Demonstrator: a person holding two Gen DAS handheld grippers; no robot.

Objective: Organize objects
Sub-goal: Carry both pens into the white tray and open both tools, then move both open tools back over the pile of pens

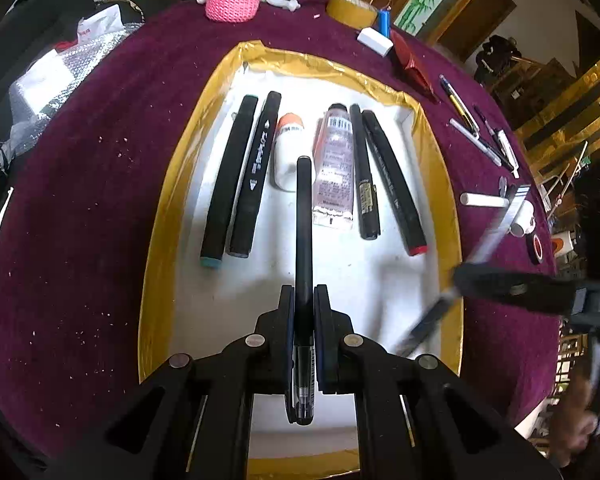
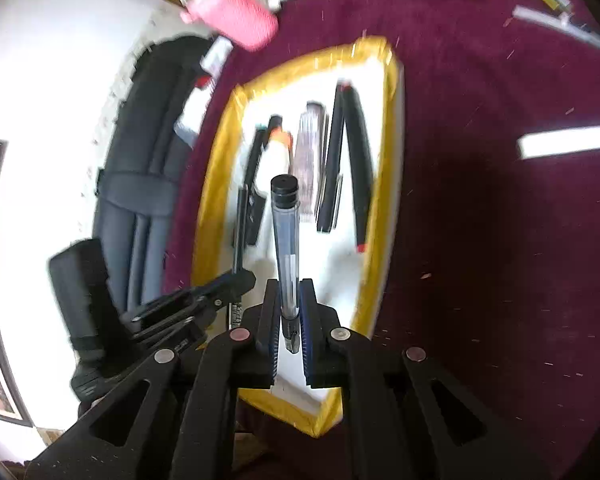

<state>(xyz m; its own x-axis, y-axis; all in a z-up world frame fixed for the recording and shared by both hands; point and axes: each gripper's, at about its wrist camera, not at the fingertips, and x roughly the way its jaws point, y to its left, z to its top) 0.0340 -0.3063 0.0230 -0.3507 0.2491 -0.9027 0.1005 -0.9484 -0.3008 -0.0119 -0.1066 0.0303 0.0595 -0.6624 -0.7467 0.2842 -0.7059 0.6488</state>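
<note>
the left tongs [image 1: 304,300] pinch a black pen [image 1: 304,216], which sticks straight out ahead of them over the white tray [image 1: 380,280] with its gold rim. beyond the pen's tip lie black markers [image 1: 236,176], a small white bottle [image 1: 287,152] and a clear tube [image 1: 336,164], side by side in the tray. the right tongs [image 2: 288,300] pinch a clear pen with a black cap [image 2: 286,240], pointing forward over the same tray on the purple surface [image 2: 480,240]; the left tongs sit just to their left.
</note>
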